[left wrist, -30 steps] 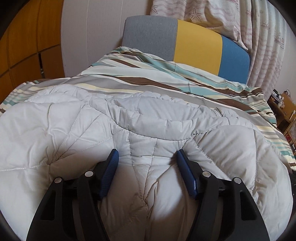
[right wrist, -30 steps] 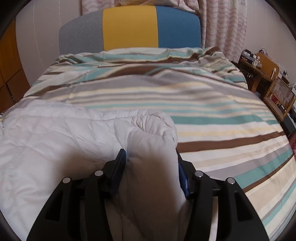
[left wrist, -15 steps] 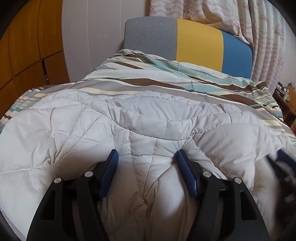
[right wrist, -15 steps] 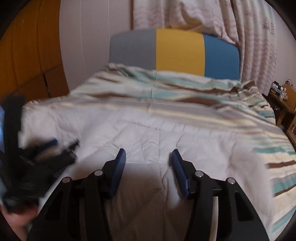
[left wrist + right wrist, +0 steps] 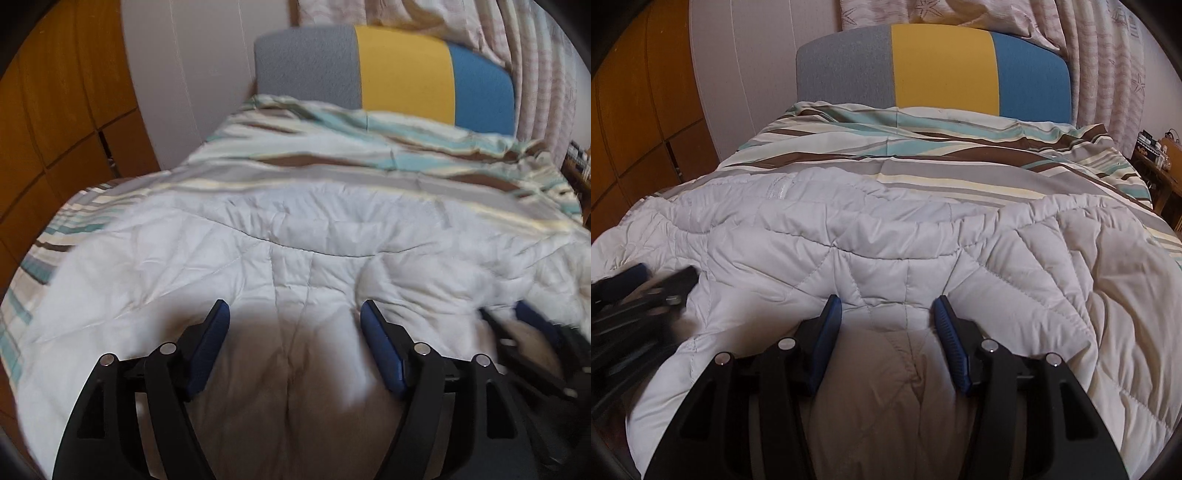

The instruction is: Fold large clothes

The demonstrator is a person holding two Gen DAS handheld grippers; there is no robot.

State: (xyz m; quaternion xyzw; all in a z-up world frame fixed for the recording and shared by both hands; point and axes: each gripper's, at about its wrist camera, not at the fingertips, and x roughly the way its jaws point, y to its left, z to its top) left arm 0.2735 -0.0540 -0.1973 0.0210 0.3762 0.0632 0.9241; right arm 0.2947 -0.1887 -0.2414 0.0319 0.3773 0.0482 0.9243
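A light grey quilted jacket (image 5: 332,240) lies spread across the striped bed and fills the lower half of both views (image 5: 886,229). My left gripper (image 5: 293,310) sits low on the jacket. Its jaws are opening, and the fabric between them lies slack, not pinched by the pads. My right gripper (image 5: 886,302) is shut on a puffed fold of the jacket, with seams bunching between its blue pads. Each gripper shows blurred in the other's view: the right gripper (image 5: 524,332) close at the right, the left gripper (image 5: 639,288) close at the left.
The striped duvet (image 5: 960,155) covers the bed beyond the jacket. A grey, yellow and blue headboard (image 5: 942,66) stands at the far end. Wooden cupboard doors (image 5: 55,129) line the left wall. Curtains (image 5: 1108,55) and a cluttered wooden side table (image 5: 1160,166) are at the right.
My right gripper swung left with its fold of jacket and now sits close beside the left gripper. The left jaws have widened and the fabric between them has gone flatter.
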